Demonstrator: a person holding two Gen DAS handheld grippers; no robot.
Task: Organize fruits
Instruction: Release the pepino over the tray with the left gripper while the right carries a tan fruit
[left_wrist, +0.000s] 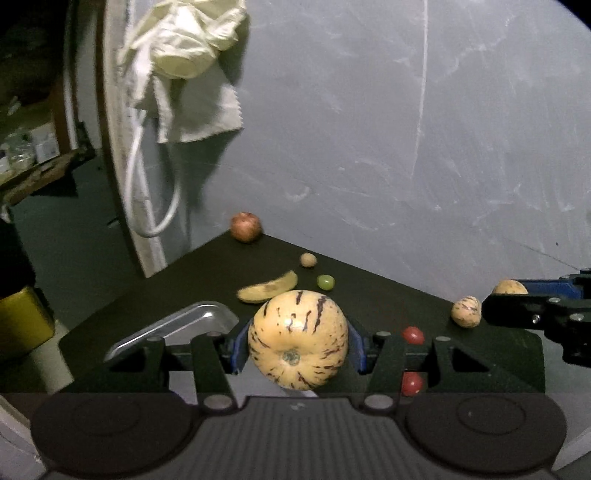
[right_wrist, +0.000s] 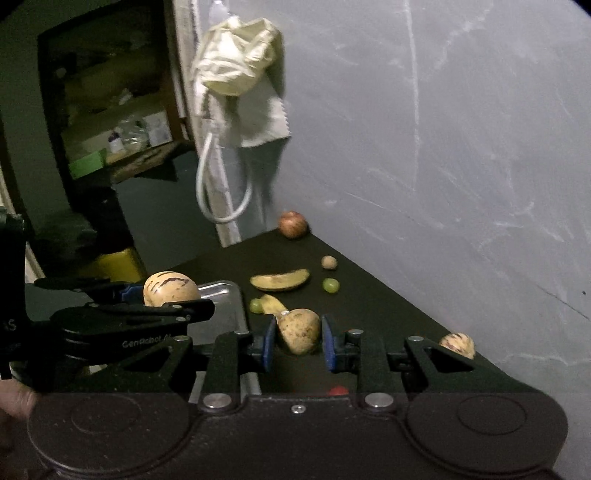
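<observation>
My left gripper (left_wrist: 298, 341) pinches a striped melon (left_wrist: 297, 339), its blue pads (left_wrist: 239, 345) pressed against both sides, stem end facing me, and the fruit sits squarely between the fingers, lifted clear of the black table (left_wrist: 184, 280). My right gripper (right_wrist: 299, 341) is clamped on a smaller yellowish fruit (right_wrist: 300, 330), which fills the narrow gap between its blue pads (right_wrist: 328, 341). From the right side I see the left gripper off to my left with the melon poking out above its fingers, in front of a metal tray (right_wrist: 221, 306). On the table beyond lie a banana piece (left_wrist: 267, 288), a green grape (left_wrist: 325, 282), a small brown nut-like ball (left_wrist: 308, 259) and a reddish apple (left_wrist: 245, 226) near the far corner by the grey wall (left_wrist: 406, 129). A small striped fruit (left_wrist: 467, 311) sits near the table's right edge, and two red cherry tomatoes (left_wrist: 413, 335) show just behind my left fingers.
</observation>
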